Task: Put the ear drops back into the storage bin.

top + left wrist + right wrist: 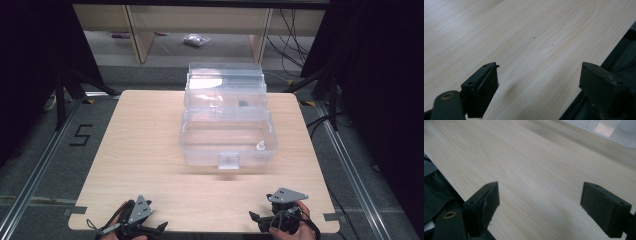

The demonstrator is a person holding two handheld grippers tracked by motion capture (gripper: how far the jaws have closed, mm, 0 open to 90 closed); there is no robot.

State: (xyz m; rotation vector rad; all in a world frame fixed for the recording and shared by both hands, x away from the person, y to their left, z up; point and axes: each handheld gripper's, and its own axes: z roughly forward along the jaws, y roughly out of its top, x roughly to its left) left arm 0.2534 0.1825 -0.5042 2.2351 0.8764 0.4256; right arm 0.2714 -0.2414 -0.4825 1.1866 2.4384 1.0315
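Two grippers wait at the near edge of the worktop [150, 150], and nothing is in hand on either side. The left gripper [150, 231] sits at the near left corner, jaws wide apart over bare wood in its own view; the right gripper [262, 220] mirrors it at the near right, jaws spread just as wide and empty. Well ahead of both, mid-worktop, stands the clear plastic box [227, 145], lid up with tiered trays stepped back behind the main tub. Inside I spot a small white piece [260, 146] at the tub's right front and a small dark piece [243, 104] up in a tray. My read: the work looks barely begun, with the whole reach to the box left to do
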